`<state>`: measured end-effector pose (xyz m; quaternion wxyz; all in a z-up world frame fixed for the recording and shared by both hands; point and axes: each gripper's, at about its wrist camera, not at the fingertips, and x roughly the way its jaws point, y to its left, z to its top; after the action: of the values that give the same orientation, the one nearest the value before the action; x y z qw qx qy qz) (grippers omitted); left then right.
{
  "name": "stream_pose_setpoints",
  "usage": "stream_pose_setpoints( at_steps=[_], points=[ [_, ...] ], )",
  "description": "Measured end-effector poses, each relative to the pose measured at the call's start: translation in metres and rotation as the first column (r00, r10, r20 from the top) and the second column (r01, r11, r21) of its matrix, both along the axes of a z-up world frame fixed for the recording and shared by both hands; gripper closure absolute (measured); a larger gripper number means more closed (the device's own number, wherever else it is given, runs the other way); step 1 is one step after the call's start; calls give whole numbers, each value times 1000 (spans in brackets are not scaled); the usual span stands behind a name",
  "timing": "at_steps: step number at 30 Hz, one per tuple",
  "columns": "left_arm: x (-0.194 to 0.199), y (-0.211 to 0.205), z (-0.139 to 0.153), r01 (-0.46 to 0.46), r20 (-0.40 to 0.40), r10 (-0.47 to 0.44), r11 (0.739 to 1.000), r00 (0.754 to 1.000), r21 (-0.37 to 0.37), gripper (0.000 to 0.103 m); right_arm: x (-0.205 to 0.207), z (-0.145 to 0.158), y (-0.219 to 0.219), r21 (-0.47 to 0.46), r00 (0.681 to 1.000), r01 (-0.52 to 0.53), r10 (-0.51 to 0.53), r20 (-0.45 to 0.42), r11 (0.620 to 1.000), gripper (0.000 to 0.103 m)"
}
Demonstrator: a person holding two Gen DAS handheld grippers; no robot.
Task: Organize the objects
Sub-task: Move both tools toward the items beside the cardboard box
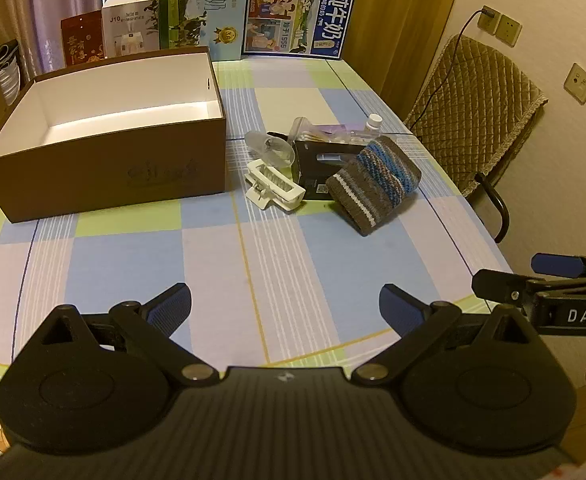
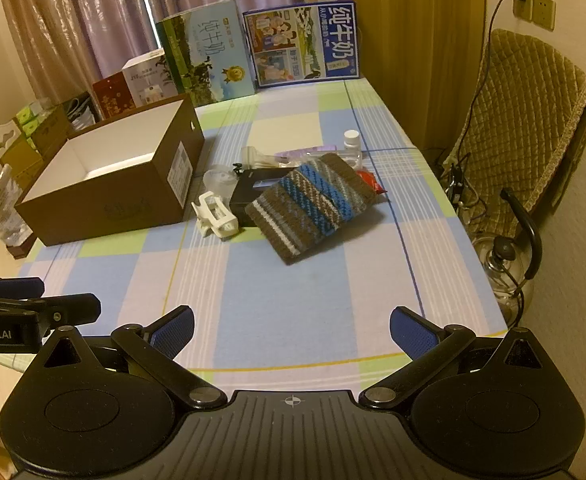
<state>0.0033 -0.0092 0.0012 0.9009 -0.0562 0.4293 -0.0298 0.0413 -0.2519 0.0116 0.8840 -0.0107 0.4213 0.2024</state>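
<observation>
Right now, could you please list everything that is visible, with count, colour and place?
cardboard box: one, brown outside, white inside, open, nothing seen in it, table left side
hair clip: one, white, beside the box
knitted pouch: one, brown with blue and white stripes, leaning on the black box
black box: one, black, middle of the pile
clear bottle: one, white cap, behind the pile
red packet: one, red, partly under the pouch
milk cartons: two, green-blue and blue, standing at the table's far edge
chair: one, quilted olive cover, right of the table
tablecloth: one, checked blue, green, lilac
left tongs: open, holding nothing
right tongs: open, holding nothing
</observation>
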Motion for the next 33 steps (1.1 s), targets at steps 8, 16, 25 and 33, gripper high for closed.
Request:
stream_pose_setpoints(
  at_steps=[8, 16, 25, 33],
  points=[
    [2, -1, 3, 2, 0, -2, 1000, 1000, -6, 4, 0, 0, 2, 0, 1000, -5, 5, 2, 1000, 2],
    [3, -2, 6, 2, 3, -2, 1000, 1000, -10, 4, 2, 1, 2, 3, 1000, -9, 9, 0, 1000, 2],
    [4, -3, 8, 2, 6, -2, 1000, 1000, -9, 4, 3, 3, 3, 4, 1000, -14, 14, 3, 1000, 2],
    [7, -4, 9, 3, 6, -3, 1000, 1000, -9, 4, 4, 3, 2, 6, 1000, -16, 16, 4, 1000, 2]
  ],
)
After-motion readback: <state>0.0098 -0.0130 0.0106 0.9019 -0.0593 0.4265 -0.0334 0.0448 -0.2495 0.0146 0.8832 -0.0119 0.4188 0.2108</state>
